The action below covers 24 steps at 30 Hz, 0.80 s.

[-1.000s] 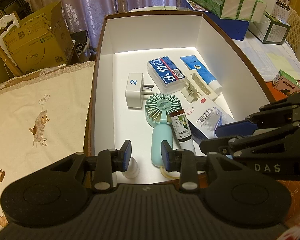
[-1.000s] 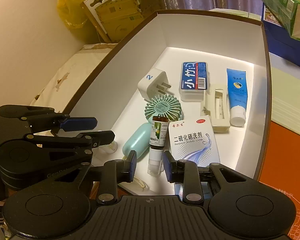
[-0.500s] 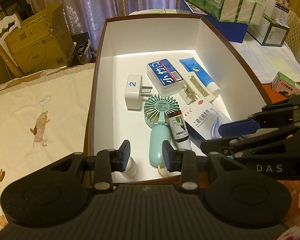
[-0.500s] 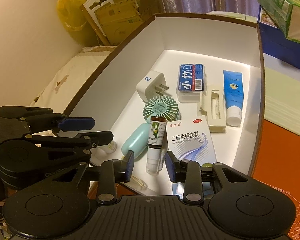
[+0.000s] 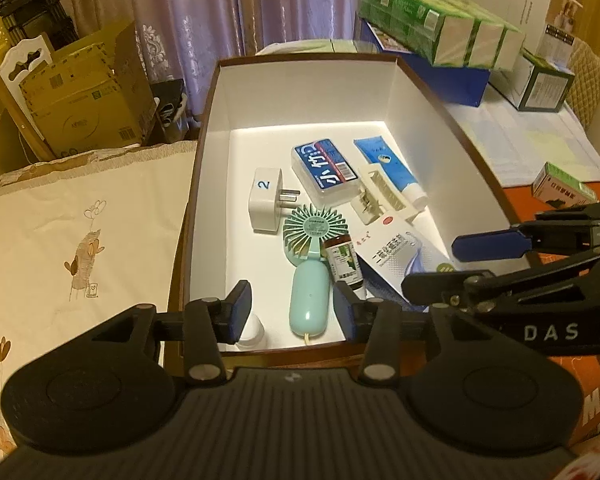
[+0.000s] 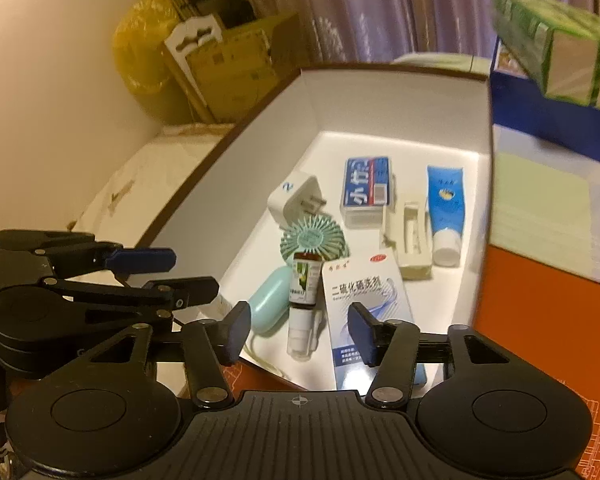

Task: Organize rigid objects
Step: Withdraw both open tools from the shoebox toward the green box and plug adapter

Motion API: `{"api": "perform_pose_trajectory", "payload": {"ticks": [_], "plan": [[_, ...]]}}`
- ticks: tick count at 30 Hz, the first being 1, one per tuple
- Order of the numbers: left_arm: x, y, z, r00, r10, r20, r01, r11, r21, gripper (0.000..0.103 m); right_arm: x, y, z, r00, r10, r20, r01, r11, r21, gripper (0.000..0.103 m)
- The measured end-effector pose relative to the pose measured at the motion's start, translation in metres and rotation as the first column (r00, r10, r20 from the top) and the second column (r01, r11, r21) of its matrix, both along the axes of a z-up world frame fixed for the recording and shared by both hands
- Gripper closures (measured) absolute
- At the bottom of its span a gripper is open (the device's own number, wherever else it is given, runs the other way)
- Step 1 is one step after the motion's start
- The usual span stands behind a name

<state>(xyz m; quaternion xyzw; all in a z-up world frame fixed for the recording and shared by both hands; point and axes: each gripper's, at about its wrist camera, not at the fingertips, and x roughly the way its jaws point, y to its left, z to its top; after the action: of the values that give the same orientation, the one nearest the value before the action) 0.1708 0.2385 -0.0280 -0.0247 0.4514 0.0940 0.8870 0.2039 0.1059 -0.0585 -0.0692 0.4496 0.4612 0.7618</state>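
One box [image 5: 204,184] holds eight things: one plug [image 5: 265,204], one blue-labelled case [image 5: 324,166], one tube [image 5: 388,168], one cream tray [image 5: 382,198], one fan [image 5: 310,264], one brown bottle [image 5: 343,262], one carton [image 5: 400,256] and one white cap [image 5: 254,330] at the 7 o'clock corner. The left gripper [image 5: 290,314] and right gripper [image 6: 298,326] hover over the near rim at 6 o'clock, both sets of jaws opening, nothing clamped between them.

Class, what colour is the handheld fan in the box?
Mint green handheld fan; clearest in the left wrist view.
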Motion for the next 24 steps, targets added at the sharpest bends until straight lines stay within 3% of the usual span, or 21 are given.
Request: {"api": "perform_pose_trajectory", "payload": {"ticks": [14, 24], "plan": [[-0.021, -0.025, 0.024, 0.998, 0.024, 0.064, -0.026, 0.999, 0.023, 0.059, -0.009, -0.047, 0.021, 0.994, -0.107, 0.033, 0.104, 0.991, 0.088, 0.035], [-0.036, -0.064, 0.030, 0.997, 0.006, 0.073, -0.005, 1.000, -0.017, 0.059, -0.012, -0.092, 0.030, 0.992, -0.122, 0.018, 0.120, 0.987, 0.106, 0.030]]}}
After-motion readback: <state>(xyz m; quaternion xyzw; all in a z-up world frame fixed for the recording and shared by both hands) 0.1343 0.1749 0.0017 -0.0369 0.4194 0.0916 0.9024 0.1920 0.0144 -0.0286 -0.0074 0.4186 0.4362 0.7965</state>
